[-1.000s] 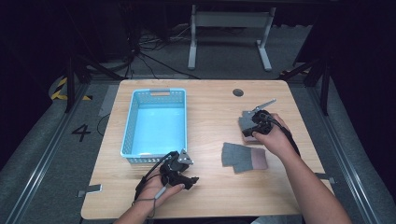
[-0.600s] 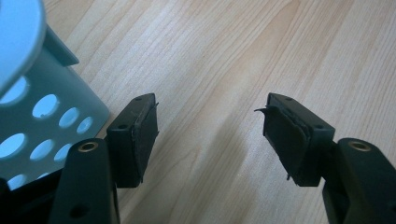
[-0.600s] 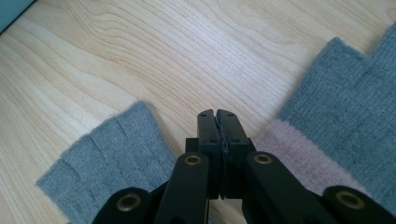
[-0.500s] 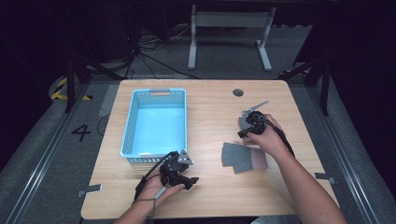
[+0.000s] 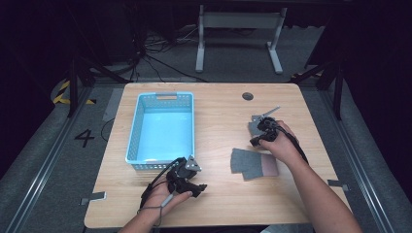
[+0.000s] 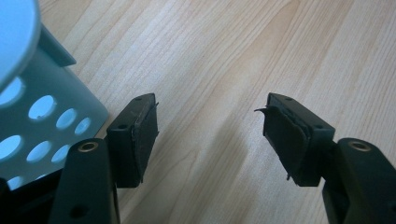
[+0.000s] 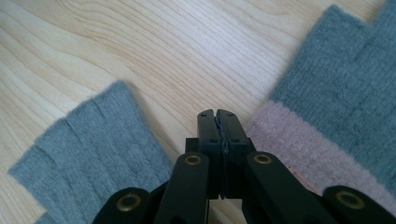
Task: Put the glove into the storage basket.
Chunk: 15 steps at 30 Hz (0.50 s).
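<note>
A grey knit sock with a pink band [image 5: 253,164] lies flat on the wooden table right of centre. A second grey knit piece [image 5: 253,127] lies just beyond it, partly under my right hand. My right gripper [image 5: 256,139] hovers between the two, shut, with nothing in its jaws. In the right gripper view the shut gripper [image 7: 218,116] points at bare wood, with the plain grey piece [image 7: 93,154] on its left and the pink-banded sock [image 7: 341,93] on its right. My left gripper [image 5: 200,186] rests near the front edge, open and empty [image 6: 210,121].
A light blue plastic basket [image 5: 136,131] with perforated walls stands on the left half of the table, its near corner [image 6: 42,116] close beside my left gripper. A round cable hole [image 5: 248,96] sits near the far edge. Dark floor and a metal frame lie beyond.
My right gripper has shifted slightly left and nearer to the person, toward the pink-banded sock. The left gripper has stayed put.
</note>
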Motion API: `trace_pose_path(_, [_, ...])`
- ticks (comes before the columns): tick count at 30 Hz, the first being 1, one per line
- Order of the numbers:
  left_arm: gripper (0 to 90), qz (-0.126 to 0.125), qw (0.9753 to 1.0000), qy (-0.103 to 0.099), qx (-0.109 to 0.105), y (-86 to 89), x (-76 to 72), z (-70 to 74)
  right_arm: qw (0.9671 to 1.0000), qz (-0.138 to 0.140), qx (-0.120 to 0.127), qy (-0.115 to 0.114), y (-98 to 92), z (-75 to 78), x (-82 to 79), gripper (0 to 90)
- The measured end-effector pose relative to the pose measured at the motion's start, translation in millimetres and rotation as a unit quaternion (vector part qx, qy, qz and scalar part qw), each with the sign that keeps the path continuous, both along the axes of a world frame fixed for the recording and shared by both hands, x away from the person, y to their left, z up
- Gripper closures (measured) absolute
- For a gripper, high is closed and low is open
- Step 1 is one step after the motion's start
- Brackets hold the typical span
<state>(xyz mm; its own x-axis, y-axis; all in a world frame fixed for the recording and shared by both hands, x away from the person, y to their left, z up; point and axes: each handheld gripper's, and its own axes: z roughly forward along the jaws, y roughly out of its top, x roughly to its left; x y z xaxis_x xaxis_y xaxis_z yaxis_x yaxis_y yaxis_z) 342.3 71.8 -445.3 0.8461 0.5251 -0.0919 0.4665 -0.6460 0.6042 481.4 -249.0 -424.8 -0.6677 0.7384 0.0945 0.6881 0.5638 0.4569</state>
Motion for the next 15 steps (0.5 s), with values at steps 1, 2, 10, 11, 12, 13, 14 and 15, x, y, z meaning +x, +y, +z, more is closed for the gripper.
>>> trace_pose_path(1, [36.0, 0.000, 1.0000, -0.001, -0.001, -0.2, -0.1, -0.1, 1.0000, -0.002, 0.000, 0.001, -1.0, -0.2, -0.1, 90.0])
trace_pose_path(2, [36.0, 0.000, 1.0000, 0.000, 0.000, -0.3, -0.1, -0.2, 1.0000, -0.001, -0.002, 0.001, -2.6, -0.8, -0.2, 90.0])
trace_pose_path(10, [36.0, 0.000, 1.0000, 0.001, 0.000, -0.9, 0.1, -0.6, 0.9998, -0.015, -0.008, 0.005, -20.4, -2.9, -2.8, 90.0])
trace_pose_path(11, [36.0, 0.000, 1.0000, 0.001, 0.001, -1.0, 0.0, -0.6, 0.9998, -0.017, -0.009, 0.004, -22.6, -3.1, -3.1, 90.0])
trace_pose_path(12, [36.0, -0.001, 1.0000, 0.001, 0.000, -1.1, 0.1, -0.6, 0.9998, -0.019, -0.010, 0.005, -24.7, -3.3, -3.6, 90.0])
trace_pose_path(13, [36.0, -0.001, 1.0000, 0.001, 0.000, -1.1, 0.0, -0.5, 0.9997, -0.021, -0.010, 0.006, -26.5, -3.6, -3.7, 90.0])
trace_pose_path(14, [36.0, -0.001, 1.0000, 0.000, 0.000, -1.1, 0.1, -0.6, 0.9997, -0.021, -0.012, 0.006, -28.8, -3.9, -3.8, 90.0])
trace_pose_path(15, [36.0, -0.001, 1.0000, 0.001, 0.002, -1.1, 0.0, -0.4, 0.9996, -0.024, -0.013, 0.005, -30.9, -4.2, -4.1, 90.0])
